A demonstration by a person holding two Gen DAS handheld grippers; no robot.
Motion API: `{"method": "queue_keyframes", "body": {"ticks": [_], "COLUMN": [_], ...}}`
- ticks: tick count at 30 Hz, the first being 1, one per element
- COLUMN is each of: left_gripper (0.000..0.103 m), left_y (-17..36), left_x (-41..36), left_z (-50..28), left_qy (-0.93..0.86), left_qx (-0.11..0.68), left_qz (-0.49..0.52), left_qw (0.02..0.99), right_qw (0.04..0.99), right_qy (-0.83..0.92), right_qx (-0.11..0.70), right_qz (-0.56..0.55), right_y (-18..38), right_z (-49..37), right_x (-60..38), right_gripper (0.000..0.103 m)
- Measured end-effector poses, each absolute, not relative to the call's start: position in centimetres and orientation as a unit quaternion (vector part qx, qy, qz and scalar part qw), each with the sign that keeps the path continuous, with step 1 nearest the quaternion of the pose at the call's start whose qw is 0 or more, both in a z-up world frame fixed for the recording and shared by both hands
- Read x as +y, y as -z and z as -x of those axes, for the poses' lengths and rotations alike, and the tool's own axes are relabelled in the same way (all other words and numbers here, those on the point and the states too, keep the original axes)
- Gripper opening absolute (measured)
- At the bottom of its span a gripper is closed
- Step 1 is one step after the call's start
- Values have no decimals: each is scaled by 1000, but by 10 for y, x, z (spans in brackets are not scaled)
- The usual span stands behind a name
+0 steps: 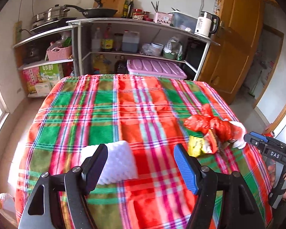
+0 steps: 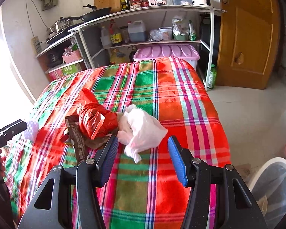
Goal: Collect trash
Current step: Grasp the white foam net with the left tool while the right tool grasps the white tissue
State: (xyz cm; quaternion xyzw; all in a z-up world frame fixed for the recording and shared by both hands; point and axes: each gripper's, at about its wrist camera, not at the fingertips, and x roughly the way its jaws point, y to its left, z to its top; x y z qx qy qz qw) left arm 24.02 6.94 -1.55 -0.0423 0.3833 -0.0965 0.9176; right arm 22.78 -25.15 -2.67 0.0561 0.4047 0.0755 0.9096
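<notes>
On the plaid tablecloth (image 1: 104, 103) lies a pile of trash: a crumpled red plastic bag (image 1: 206, 123), a yellow wrapper (image 1: 196, 146) and a white crumpled bag (image 1: 238, 133). My left gripper (image 1: 141, 164) is open. A white foam pad (image 1: 118, 162) lies just beyond its left finger, not gripped. In the right wrist view my right gripper (image 2: 143, 148) is open just short of the white bag (image 2: 141, 131). The red bag (image 2: 95, 118) and a brown wrapper (image 2: 78, 141) lie to its left. The right gripper (image 1: 247, 139) sits at the pile's right edge in the left wrist view.
A white bin with a clear liner (image 2: 272, 187) stands on the floor to the right of the table. Behind the table are shelves (image 1: 143, 22) with pans, bottles and a purple-lidded box (image 1: 156, 67). A wooden door (image 2: 246, 34) is at the right.
</notes>
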Motion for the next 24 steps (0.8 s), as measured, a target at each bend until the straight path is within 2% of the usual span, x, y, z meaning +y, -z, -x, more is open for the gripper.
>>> {"method": "queue_keyframes", "body": {"ticks": [5,18,20,22,24], "left_gripper": [76,76,74,64,61], "left_y": [23,53,53,54,55], "left_x": [90,101,99,96,94], "left_z": [-246,-267,-266,-265,-264], "left_qy": [80,65,66,72,73], "left_qx": [388,425,423,422,423], "left_qz": [44,45,45,42,37], "left_qw": [917,902,902,903,902], "right_qw": [905,900,900,899,899], "right_qy": [-74,-57,-56,-56,-57], "right_qx": [415,430,430,431,431], "right_qz": [-60,-47,-49,-52,-53], "right_y": [35,44,46,47,47], "right_z": [-243,-263,-265,-265,-264], "right_x": [-248,-241,-242,-243,-243], "right_gripper": [55,55,55,55,52]}}
